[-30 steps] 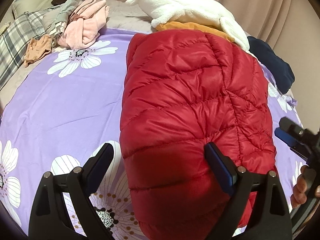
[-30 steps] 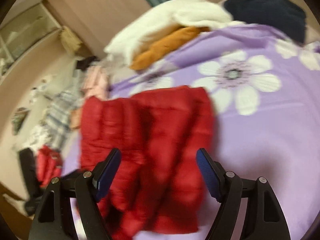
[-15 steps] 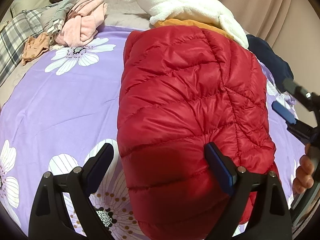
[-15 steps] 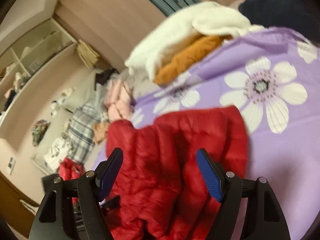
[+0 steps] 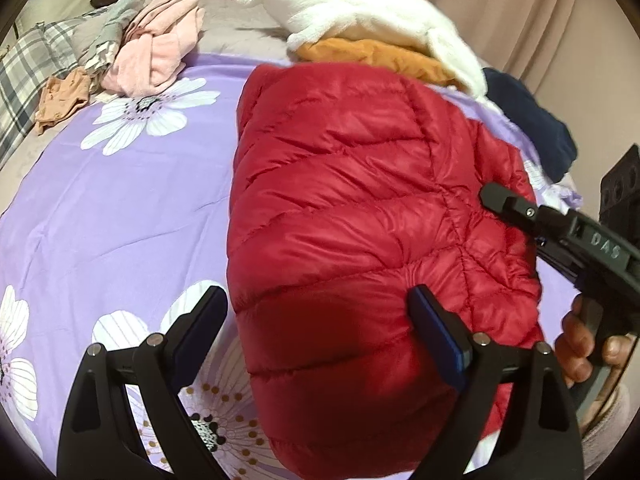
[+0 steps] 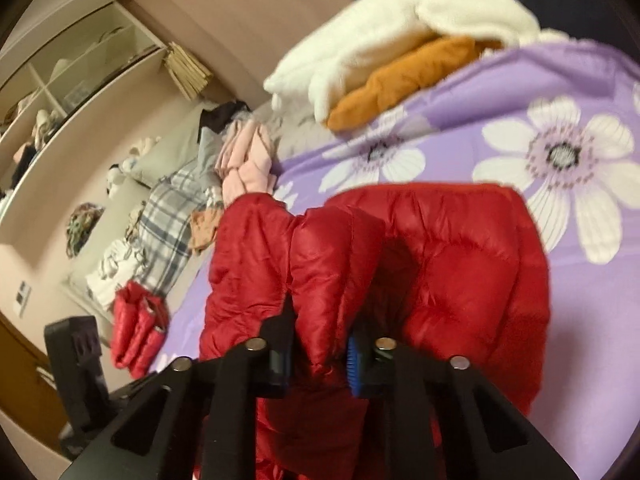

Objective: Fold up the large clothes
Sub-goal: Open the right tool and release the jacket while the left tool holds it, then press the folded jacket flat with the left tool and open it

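Observation:
A red quilted puffer jacket (image 5: 360,216) lies folded on a purple flowered bedsheet (image 5: 120,208). My left gripper (image 5: 316,320) is open, its fingers on either side of the jacket's near end, holding nothing. My right gripper (image 6: 318,354) is shut on a raised fold of the red jacket (image 6: 460,272) at its right edge. In the left wrist view the right gripper (image 5: 560,236) reaches in from the right, held by a hand.
A white fleece (image 5: 360,20) on an orange garment (image 5: 372,56) and a navy garment (image 5: 528,136) lie behind the jacket. Pink clothes (image 5: 156,60) and plaid fabric (image 5: 24,80) lie at the far left. Another red piece (image 6: 136,328) lies by the bed's edge.
My right gripper moved in onto the jacket's right edge and shut on a fold of it. My left gripper stayed open at the near end.

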Demonstrator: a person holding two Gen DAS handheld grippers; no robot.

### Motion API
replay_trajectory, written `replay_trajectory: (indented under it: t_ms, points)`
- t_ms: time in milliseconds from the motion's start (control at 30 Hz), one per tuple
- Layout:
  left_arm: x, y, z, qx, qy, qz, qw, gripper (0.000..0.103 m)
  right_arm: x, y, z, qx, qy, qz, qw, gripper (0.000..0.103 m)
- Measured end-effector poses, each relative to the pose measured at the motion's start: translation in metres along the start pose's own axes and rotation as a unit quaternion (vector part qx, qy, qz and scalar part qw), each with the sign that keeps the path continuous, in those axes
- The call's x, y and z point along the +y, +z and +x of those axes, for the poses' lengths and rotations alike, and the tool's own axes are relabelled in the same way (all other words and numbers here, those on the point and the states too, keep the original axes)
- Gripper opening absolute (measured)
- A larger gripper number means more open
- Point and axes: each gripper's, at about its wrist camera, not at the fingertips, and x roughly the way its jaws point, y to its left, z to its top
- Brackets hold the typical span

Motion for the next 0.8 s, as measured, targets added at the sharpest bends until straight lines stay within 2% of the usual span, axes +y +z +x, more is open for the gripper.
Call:
replay_trajectory:
  t_ms: [133,233,333,367,400,467,567,800]
  points:
    - [-0.007,0.012,-0.018,-0.042,0.006,0.02,0.9989,0.091,-0.007,0.003,-0.021,-0.031,-0.003,0.014,0.999,0.018]
    - [-0.008,0.025,-0.02,-0.052,-0.012,0.02,0.9984,0.086,-0.008,0.0,-0.026,-0.038,-0.04,0.0,0.999,0.018]
    - [-0.009,0.034,-0.007,-0.047,-0.031,0.018,0.9983,0.065,-0.017,-0.008,-0.017,-0.02,-0.064,0.0,0.998,0.018]
    - [-0.009,0.035,-0.001,-0.038,-0.036,0.015,0.9985,0.054,-0.021,-0.01,-0.014,-0.016,-0.072,0.0,0.997,0.018]
    - [-0.009,0.038,0.007,-0.027,-0.046,0.009,0.9986,0.05,-0.025,-0.012,-0.01,-0.012,-0.077,0.001,0.997,0.018]
    - [-0.011,0.043,0.015,-0.024,-0.048,0.007,0.9985,0.052,-0.03,-0.016,-0.007,-0.01,-0.076,0.008,0.997,0.018]
    - [-0.018,0.05,0.022,-0.026,-0.038,0.031,0.9985,0.052,-0.036,-0.016,-0.003,-0.008,-0.078,0.009,0.997,0.018]
    - [-0.02,0.046,0.046,0.003,-0.014,0.068,0.9976,0.052,-0.043,-0.019,0.001,-0.001,-0.075,0.022,0.997,0.022]
